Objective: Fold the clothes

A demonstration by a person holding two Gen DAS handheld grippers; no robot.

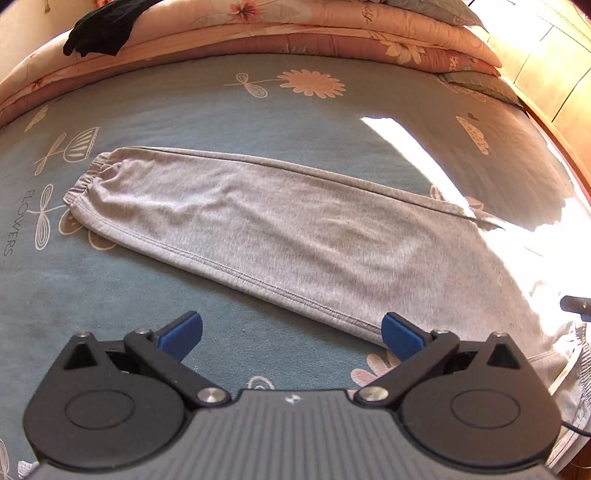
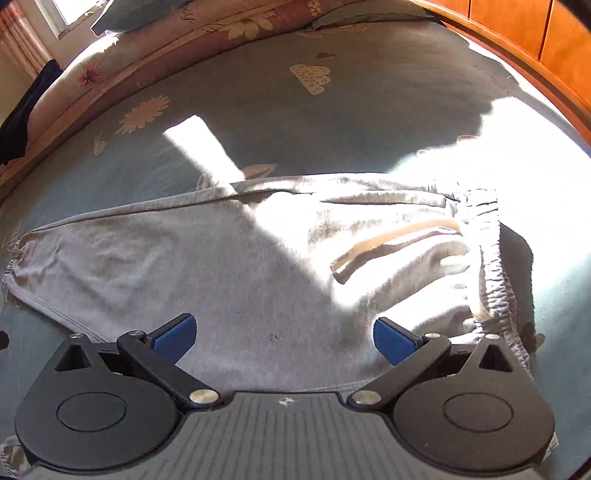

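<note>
Grey sweatpants lie flat on the bed, folded lengthwise with one leg over the other. Their elastic cuffs point left. The gathered waistband sits at the right in bright sun, beside a tan-edged pocket. My left gripper hovers open over the sheet just in front of the leg's near seam, its blue pads empty. My right gripper stands open above the hip part of the sweatpants, nothing between its pads.
The bed has a grey-blue flower-print sheet. Folded floral quilts are stacked along the far side, with a black garment on them. A wooden headboard runs along the right. Strong sunlight washes out the right part.
</note>
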